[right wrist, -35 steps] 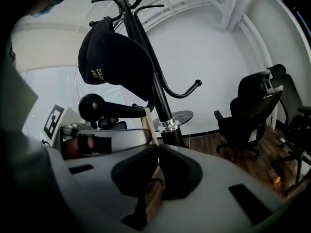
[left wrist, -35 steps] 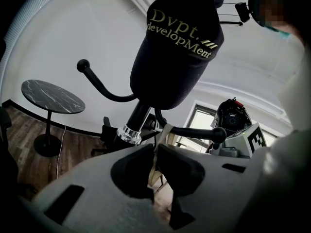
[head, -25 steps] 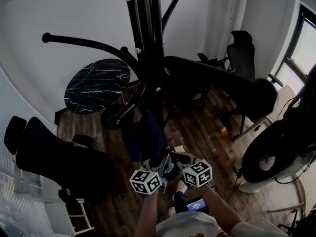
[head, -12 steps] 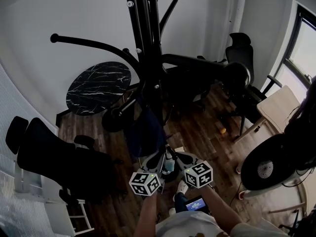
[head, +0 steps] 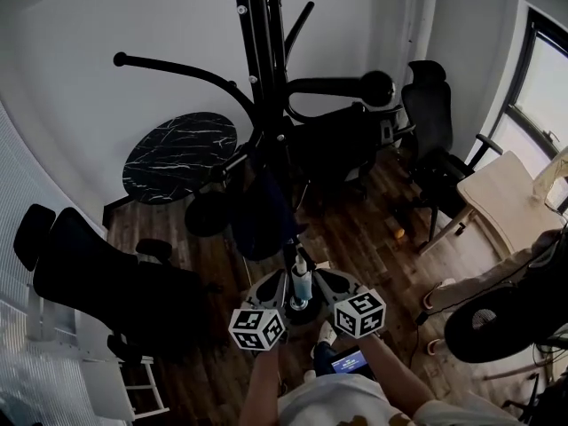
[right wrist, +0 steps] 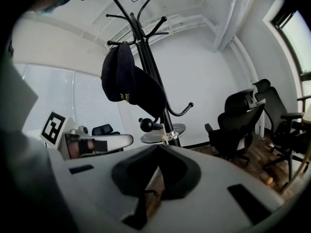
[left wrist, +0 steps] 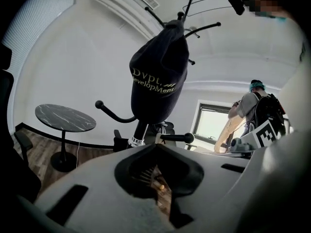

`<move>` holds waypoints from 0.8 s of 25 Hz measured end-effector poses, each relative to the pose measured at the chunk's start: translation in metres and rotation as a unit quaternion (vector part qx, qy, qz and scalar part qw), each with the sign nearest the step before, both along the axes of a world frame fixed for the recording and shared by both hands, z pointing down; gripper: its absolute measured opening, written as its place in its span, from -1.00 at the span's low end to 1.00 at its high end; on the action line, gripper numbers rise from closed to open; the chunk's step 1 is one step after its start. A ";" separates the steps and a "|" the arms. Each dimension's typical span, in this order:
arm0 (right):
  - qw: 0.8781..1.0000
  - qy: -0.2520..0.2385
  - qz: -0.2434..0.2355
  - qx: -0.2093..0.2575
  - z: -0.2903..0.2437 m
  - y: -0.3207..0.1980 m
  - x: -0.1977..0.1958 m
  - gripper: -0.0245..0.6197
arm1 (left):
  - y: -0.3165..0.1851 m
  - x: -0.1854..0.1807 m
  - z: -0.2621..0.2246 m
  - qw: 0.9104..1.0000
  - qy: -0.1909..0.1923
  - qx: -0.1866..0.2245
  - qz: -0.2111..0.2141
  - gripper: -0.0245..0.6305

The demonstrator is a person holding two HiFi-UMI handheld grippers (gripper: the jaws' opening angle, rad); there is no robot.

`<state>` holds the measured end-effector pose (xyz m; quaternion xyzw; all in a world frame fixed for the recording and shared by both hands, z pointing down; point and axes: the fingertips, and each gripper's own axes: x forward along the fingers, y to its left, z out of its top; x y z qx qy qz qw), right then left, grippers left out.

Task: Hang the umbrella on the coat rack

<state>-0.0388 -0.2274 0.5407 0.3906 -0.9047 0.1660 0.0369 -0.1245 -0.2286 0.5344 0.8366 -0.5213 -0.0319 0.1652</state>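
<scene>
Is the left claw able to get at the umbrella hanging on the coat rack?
Probably yes: the umbrella hangs right ahead of the left claw, nothing between them, but its jaws are together and must open first.

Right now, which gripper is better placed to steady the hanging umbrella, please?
Probably left. The umbrella hangs straight ahead of the left gripper, above its shut jaws; from the right gripper it sits off to the left.

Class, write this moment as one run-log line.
umbrella: hanging on coat rack | left gripper: jaws shut, empty | right gripper: jaws shut, empty
</scene>
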 end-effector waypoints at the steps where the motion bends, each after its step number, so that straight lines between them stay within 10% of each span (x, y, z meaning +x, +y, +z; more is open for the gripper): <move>1: 1.000 -0.005 0.003 0.002 -0.002 0.005 0.001 -0.89 | 0.004 0.000 -0.004 1.000 -0.003 0.005 0.000 -0.86; 20: 0.998 -0.047 0.024 0.033 -0.038 0.071 0.027 -0.89 | 0.067 0.018 -0.038 0.998 -0.031 0.057 -0.015 -0.86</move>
